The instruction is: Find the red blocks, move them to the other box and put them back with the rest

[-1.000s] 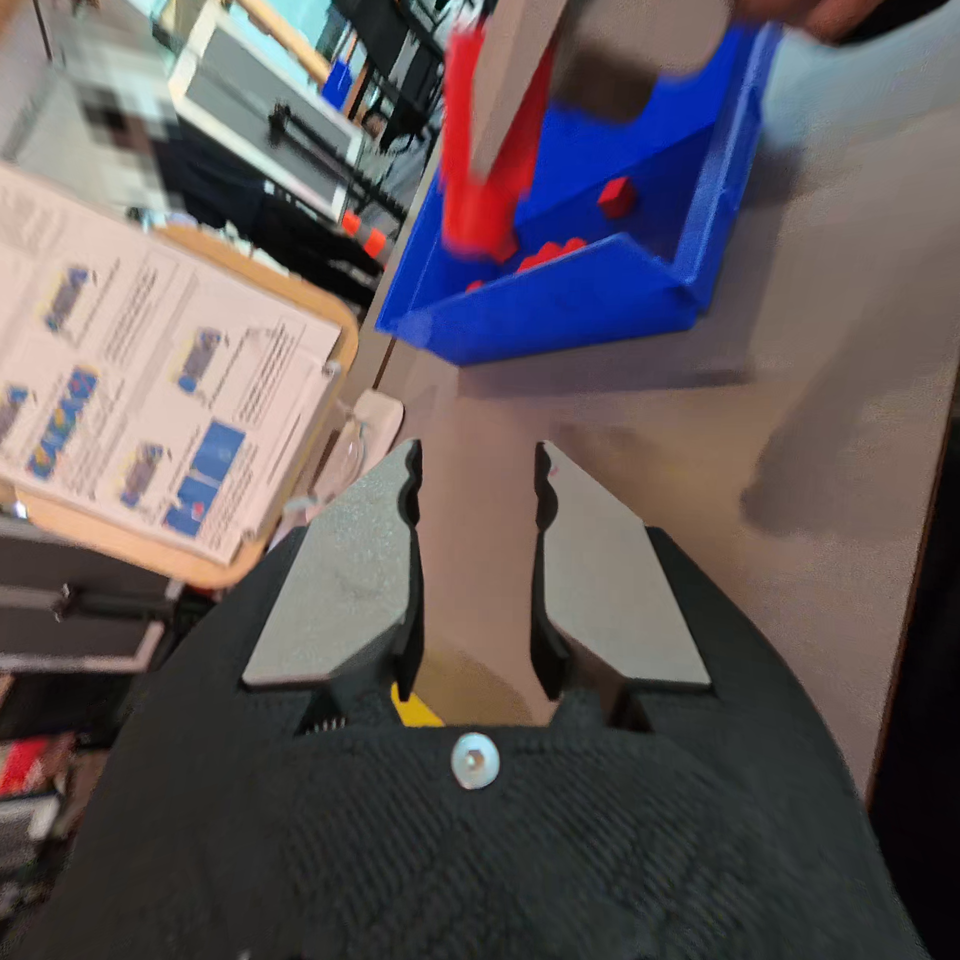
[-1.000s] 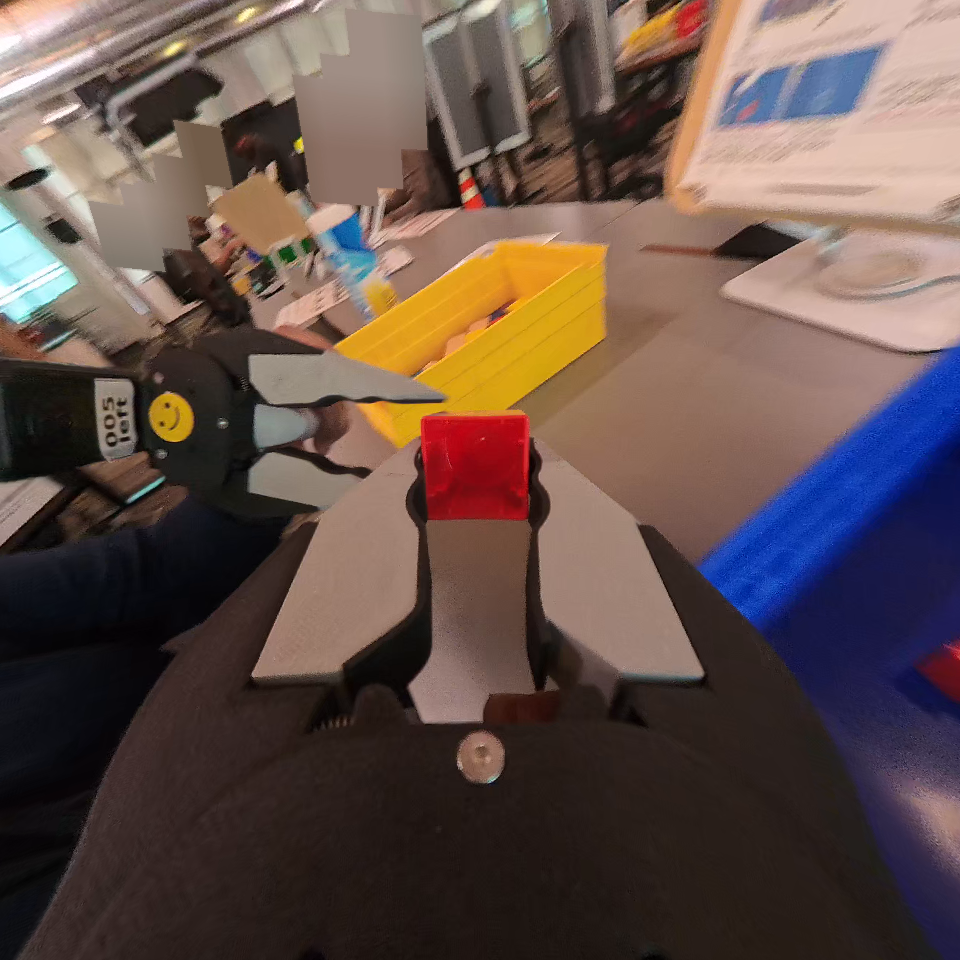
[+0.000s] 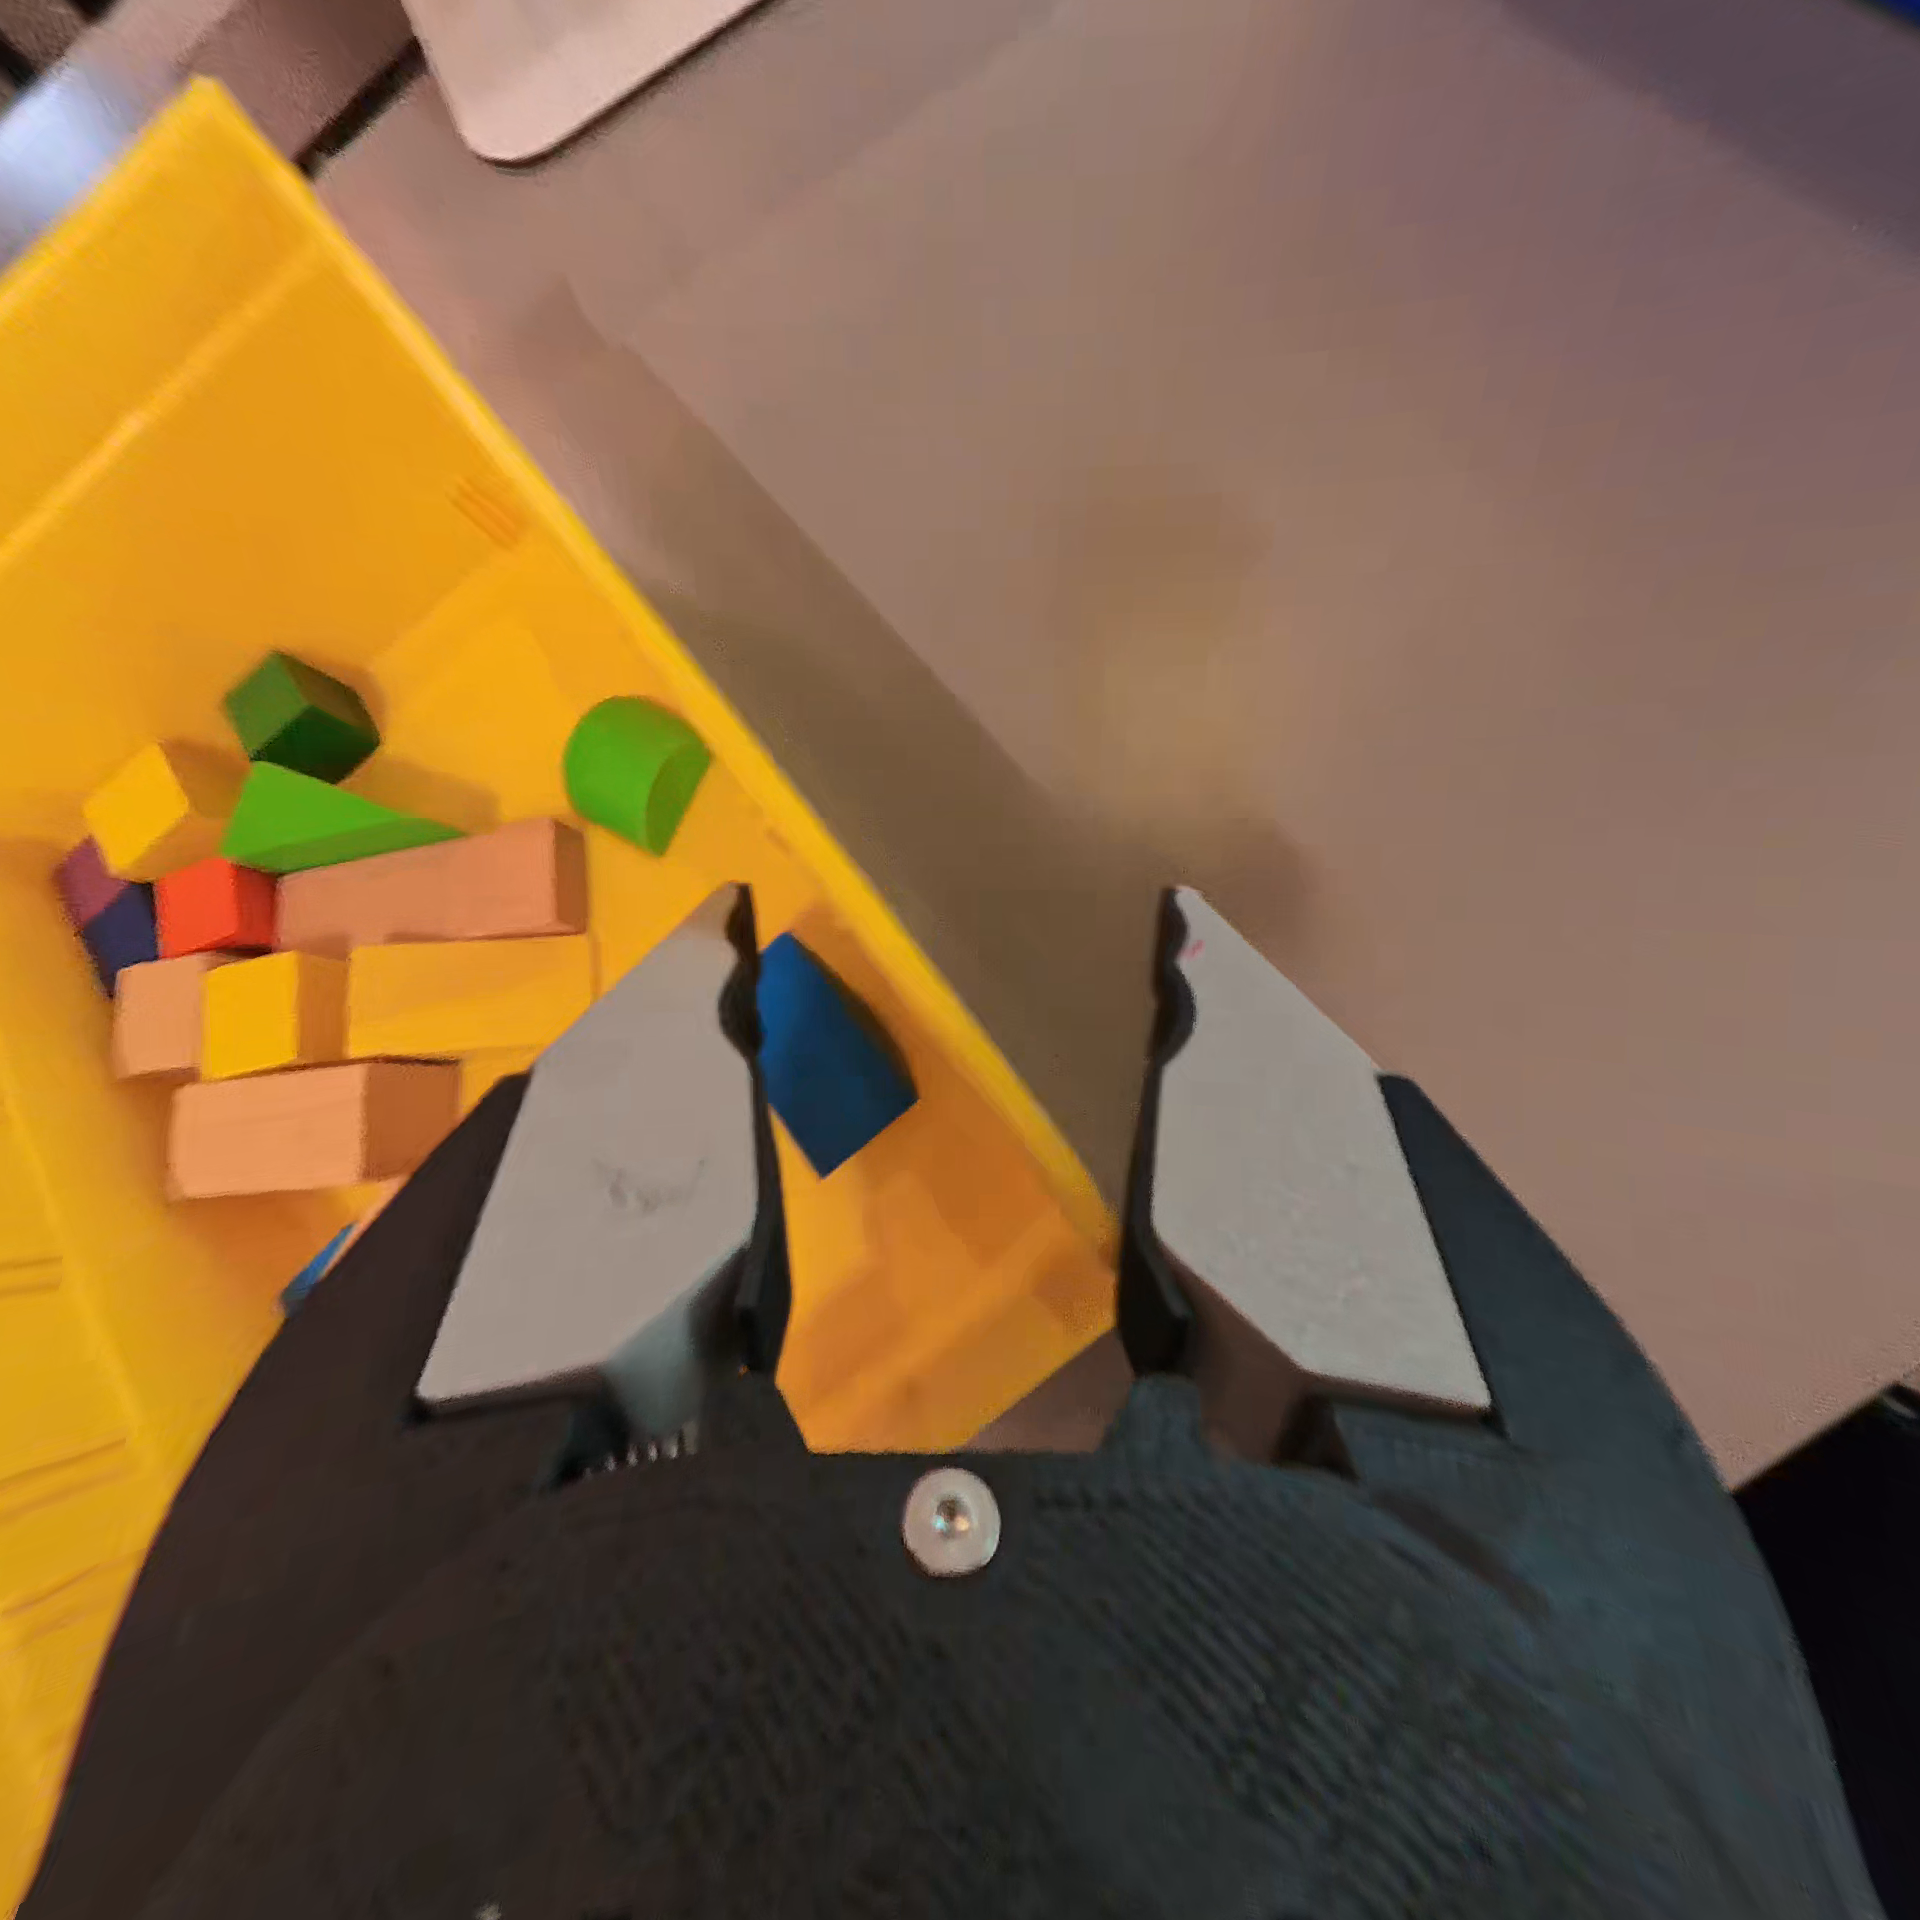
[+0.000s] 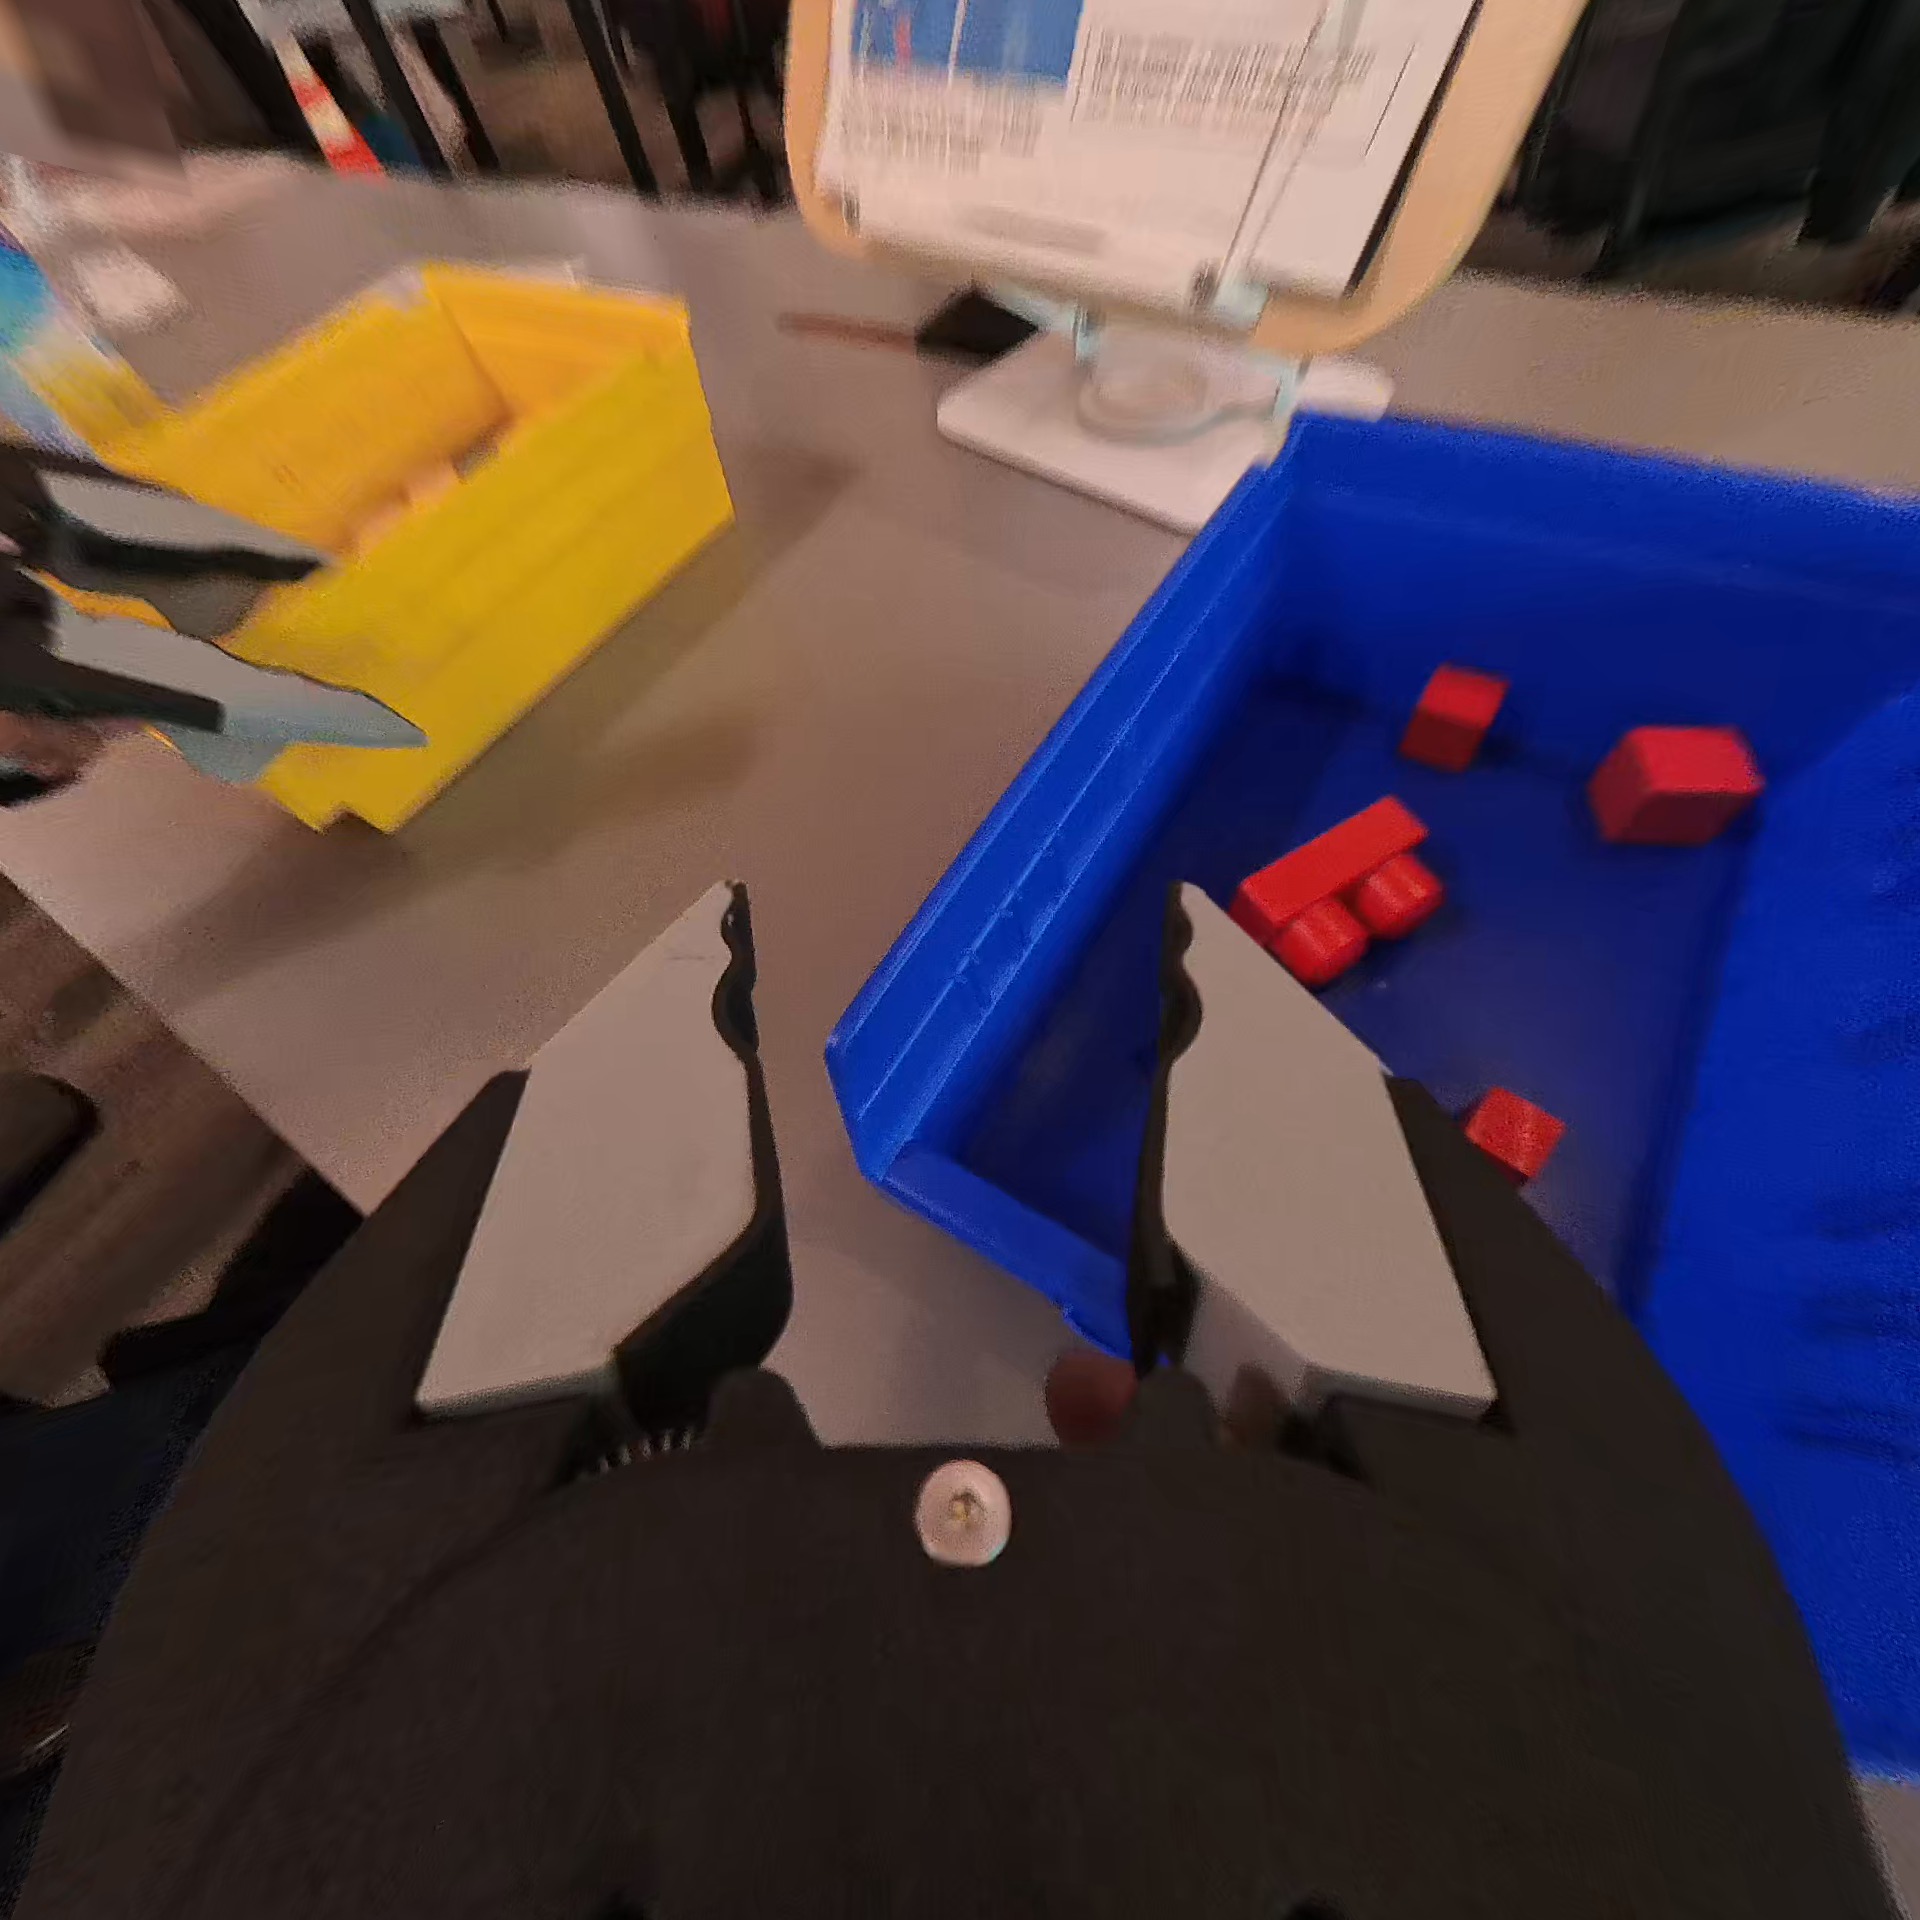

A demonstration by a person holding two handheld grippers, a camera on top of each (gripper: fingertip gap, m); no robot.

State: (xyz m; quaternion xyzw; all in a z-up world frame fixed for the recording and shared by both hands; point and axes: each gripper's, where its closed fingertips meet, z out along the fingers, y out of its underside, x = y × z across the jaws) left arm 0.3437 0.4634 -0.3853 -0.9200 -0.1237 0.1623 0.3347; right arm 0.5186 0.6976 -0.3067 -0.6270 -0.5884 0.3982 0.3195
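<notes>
Blue box (image 4: 1039,997): five red blocks (image 4: 1325,868). Yellow box (image 3: 260,436): one red block (image 3: 213,904), three green. Left gripper (image 3: 951,914), right gripper (image 4: 951,914): jaws spread, holding nothing.

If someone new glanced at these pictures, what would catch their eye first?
Probably the blue box on the right of the grey table, holding only red blocks. Next, the yellow box on the left, with mixed coloured and plain wooden blocks. Both grippers hang open, holding nothing.
</notes>
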